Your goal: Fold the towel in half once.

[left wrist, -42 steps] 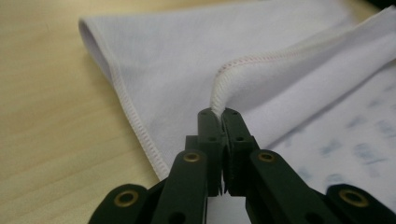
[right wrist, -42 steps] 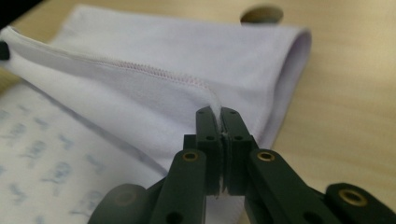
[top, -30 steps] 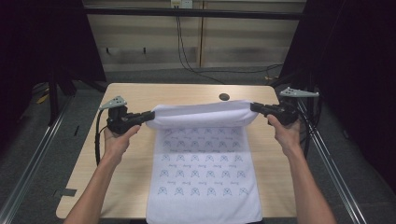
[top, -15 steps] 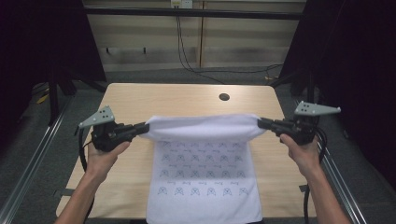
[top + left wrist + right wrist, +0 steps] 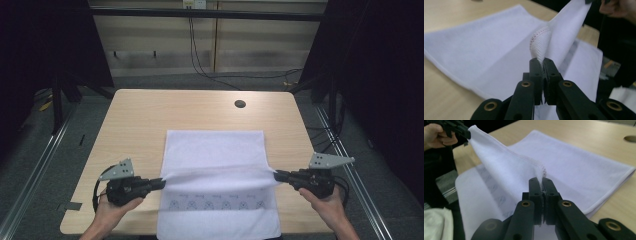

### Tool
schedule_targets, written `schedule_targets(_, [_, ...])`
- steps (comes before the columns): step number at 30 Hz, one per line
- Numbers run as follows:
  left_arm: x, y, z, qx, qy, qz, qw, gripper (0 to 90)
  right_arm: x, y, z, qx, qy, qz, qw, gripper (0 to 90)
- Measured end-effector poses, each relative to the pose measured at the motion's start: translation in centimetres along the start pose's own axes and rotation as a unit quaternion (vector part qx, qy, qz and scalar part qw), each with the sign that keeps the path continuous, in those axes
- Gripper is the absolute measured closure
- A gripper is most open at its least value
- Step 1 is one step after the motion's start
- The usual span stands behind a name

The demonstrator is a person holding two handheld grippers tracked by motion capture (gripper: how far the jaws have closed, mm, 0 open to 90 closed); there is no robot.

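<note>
Cloth (image 5: 215,155) lies on the table (image 5: 135,120), its far edge flat, its near part hanging over the table's front edge. Left gripper (image 5: 159,183) and right gripper (image 5: 278,175) each have their fingers clamped on a corner of the upper layer, holding that hem taut and lifted over the patterned lower layer. Fold judged partly done: the hem is short of the near edge. Left to do: lay it down, align, release.

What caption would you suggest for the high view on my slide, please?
Two hand-held grippers, left gripper and right gripper, each pinch a corner of a white cloth half-folded over a wooden table.
</note>
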State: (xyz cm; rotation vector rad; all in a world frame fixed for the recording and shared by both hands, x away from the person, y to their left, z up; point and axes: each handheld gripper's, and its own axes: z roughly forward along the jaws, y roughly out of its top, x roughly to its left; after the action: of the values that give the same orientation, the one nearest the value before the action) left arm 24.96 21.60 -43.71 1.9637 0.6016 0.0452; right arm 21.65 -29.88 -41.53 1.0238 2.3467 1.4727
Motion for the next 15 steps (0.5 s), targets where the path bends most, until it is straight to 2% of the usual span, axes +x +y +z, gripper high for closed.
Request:
schedule_targets(2, [-0.4, -0.8, -0.3, -0.003, -0.007, -0.005, 1.0, 87.1, 0.2, -0.3, -0.1, 0.001, 0.002, 0.002, 1.0, 87.4])
schedule_targets(4, [-0.5, -1.5, -0.4, 0.003, -0.006, 0.0, 1.0, 85.9, 1.1, -1.5, -0.5, 0.001, 0.011, 0.011, 0.9999, 86.6])
schedule_targets(5, [-0.4, -2.1, -0.4, 0.011, -0.005, 0.0, 0.9999, 85.2, 1.1, -1.5, -0.5, 0.001, 0.011, 0.011, 0.9999, 86.6])
schedule_targets(6, [-0.2, -2.5, -0.2, 0.019, -0.005, -0.002, 0.9998, 85.2, 1.2, -2.2, -0.3, 0.016, 0.037, 0.024, 0.9989, 85.9])
schedule_targets(7, [0.0, -3.2, 0.3, 0.035, -0.004, -0.005, 0.9993, 84.1, 1.6, -3.5, 0.4, 0.054, 0.033, 0.015, 0.9979, 85.6])
schedule_targets(9, [0.1, -4.3, 1.7, 0.083, -0.01, -0.006, 0.9965, 84.4, 1.5, -4.7, 1.2, 0.079, 0.048, 0.027, 0.9953, 85.4])
schedule_targets(10, [0.1, -4.3, 1.7, 0.083, -0.01, -0.006, 0.9965, 84.7, 1.5, -4.7, 1.2, 0.079, 0.048, 0.027, 0.9953, 85.4])
schedule_targets(12, [0.0, -4.3, 2.3, 0.101, -0.016, 0.001, 0.9948, 84.8, 1.4, -5.8, 2.2, 0.116, 0.043, 0.026, 0.992, 85.1])
schedule_targets(13, [-0.1, -4.3, 2.4, 0.104, -0.018, 0.002, 0.9945, 84.4, 1.6, -6.0, 2.6, 0.143, 0.043, 0.017, 0.9886, 83.8])
schedule_targets(14, [-0.1, -4.3, 2.3, 0.104, -0.02, 0.001, 0.9944, 84.4, 1.6, -6.0, 2.6, 0.143, 0.043, 0.017, 0.9886, 83.8])
schedule_targets(15, [-0.2, -4.2, 2.3, 0.105, -0.018, 0.002, 0.9944, 83.5, 1.8, -6.0, 2.6, 0.146, 0.053, 0.019, 0.9877, 83.0])
